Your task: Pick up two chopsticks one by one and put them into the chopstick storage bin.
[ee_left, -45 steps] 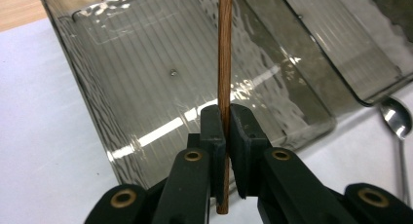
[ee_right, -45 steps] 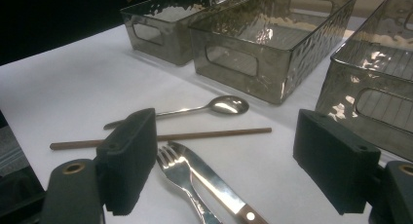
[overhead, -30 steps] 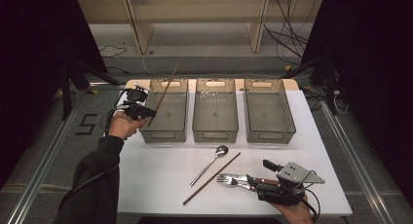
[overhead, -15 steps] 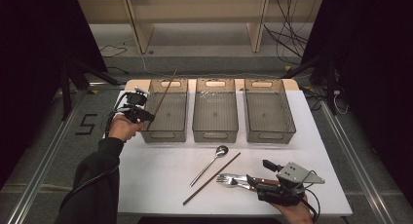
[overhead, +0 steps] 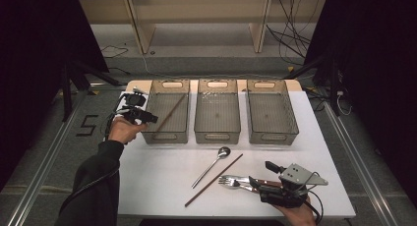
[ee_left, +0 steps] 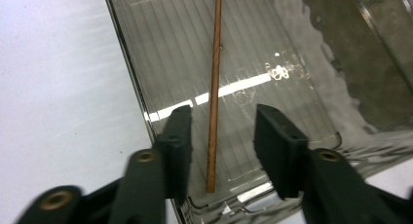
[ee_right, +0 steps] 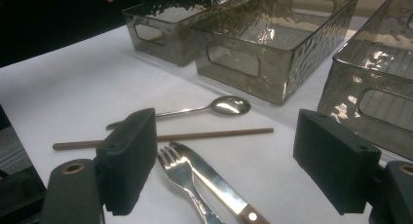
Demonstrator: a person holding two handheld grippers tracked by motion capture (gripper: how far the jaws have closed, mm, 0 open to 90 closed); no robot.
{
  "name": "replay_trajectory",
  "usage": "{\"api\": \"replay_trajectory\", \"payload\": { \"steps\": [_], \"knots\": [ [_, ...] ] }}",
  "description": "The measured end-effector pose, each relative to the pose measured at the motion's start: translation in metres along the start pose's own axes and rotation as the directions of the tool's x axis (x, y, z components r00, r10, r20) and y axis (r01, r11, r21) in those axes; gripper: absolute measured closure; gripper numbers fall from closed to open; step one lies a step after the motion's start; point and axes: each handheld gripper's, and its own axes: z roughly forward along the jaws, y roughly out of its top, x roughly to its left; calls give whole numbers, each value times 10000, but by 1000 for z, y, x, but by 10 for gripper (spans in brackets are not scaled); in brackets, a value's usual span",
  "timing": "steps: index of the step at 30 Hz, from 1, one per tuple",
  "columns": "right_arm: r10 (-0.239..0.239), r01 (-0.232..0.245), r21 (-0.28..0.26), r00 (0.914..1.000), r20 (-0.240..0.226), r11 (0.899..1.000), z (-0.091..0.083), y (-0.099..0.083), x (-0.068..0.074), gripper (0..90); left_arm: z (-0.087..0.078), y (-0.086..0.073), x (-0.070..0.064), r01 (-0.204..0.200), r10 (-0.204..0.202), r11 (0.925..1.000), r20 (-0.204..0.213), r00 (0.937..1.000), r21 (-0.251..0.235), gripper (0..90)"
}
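Sorting cutlery into the three bins looks like the work in hand, one kind to each bin, and this moment sits between a drop and a pick.

The left tongs hang released over the near end of the left bin, jaws wide apart with nothing between them. A chopstick lies in that bin below them, running slantwise from its near end toward its far corner, apart from both jaws. So that piece counts as delivered.

The right tongs are also released, jaws spread wide, low over the bench in front of the middle bin. Just ahead of them a fork and a wooden-handled knife lie side by side, touching or nearly so, handles toward the tongs. Past these, nearer the middle bin, a second chopstick lies across the bench, and beyond it a spoon with its bowl toward that bin. The right bin appears empty; a few small specks sit at the far end of the middle bin.

The next move, I judge, falls to the right tongs: settle on one piece, fork or knife, and close on its handle alone. Since the two lie so close, the jaws need to straddle one without catching the other. The left tongs should then lift clear of the left bin.
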Motion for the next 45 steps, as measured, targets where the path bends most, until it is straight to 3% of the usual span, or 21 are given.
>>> {"api": "replay_trajectory", "payload": {
  "steps": [5,11,18,24,28,31,37,45],
  "knots": [
    [-8,8,-2,10000,13,10000,0,0,0,247,-16,-3,-11,-112,114,9997,91,9999,-239,363],
    [9,-9,-4,10000,24,10000,0,0,0,247,-33,-14,-29,-258,296,9969,517,9982,-737,261],
    [-21,21,4,10000,43,10000,0,0,0,247,-45,-35,-57,-638,737,9923,926,9930,-1059,226],
    [-47,47,9,10000,51,10000,0,0,1,246,-49,-52,-78,-1096,1204,9896,1188,9856,-936,219],
    [-94,94,11,9999,37,10000,0,1,2,245,-49,-58,-89,-1350,1441,9872,1126,9831,-850,210],
    [-125,125,3,9999,22,9999,0,1,2,245,-50,-63,-99,-1566,1651,9849,1262,9782,-741,210],
    [-159,159,0,9999,-1,9999,0,0,2,244,-47,-74,-123,-2180,2237,9745,1565,9620,-528,213],
    [-171,171,-5,9999,20,9999,-1,1,2,243,-33,-87,-149,-2776,2765,9605,1838,9433,-200,212]
  ]
}}
